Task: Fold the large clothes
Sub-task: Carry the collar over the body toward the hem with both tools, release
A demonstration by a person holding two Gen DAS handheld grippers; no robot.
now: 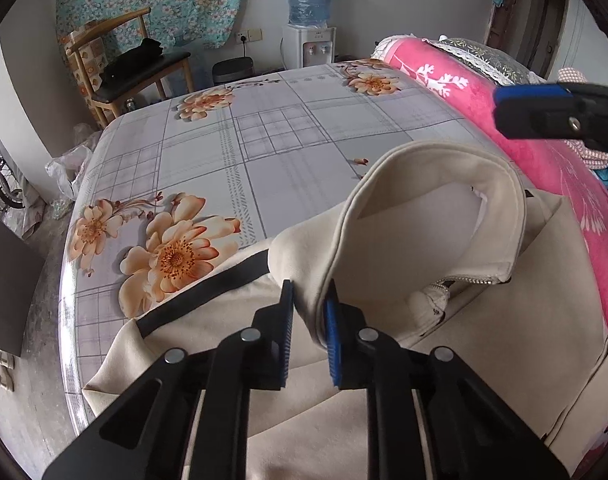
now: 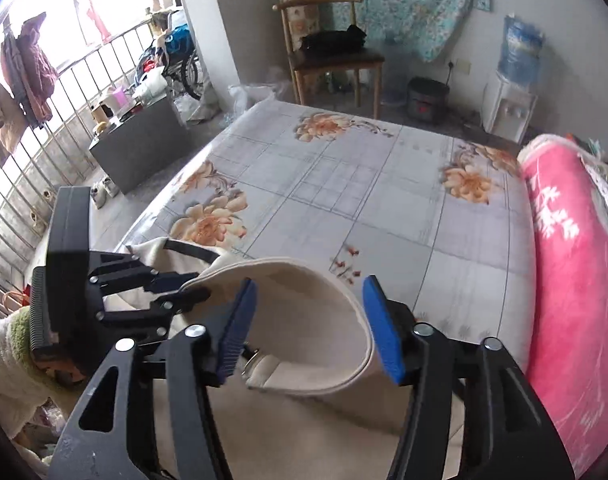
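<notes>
The left gripper (image 1: 309, 334) sits nearest, its pads pinching the left edge of the cream jacket's (image 1: 484, 320) collar (image 1: 432, 208). The right gripper (image 2: 310, 328) is spread, the collar's curve between its blue pads without touching them. The jacket lies at the near edge of the bed (image 1: 264, 152), on a grey flowered sheet. A pink blanket (image 1: 544, 148) runs along the right. A chair (image 1: 116, 68) and a water dispenser (image 1: 310, 44) stand far off.

Both wrist cameras looked steeply down, close over the cream zip-collared jacket (image 1: 444, 240), sharing the floral checked bedsheet (image 2: 344, 184) and wooden chair (image 1: 116, 64) beyond.
</notes>
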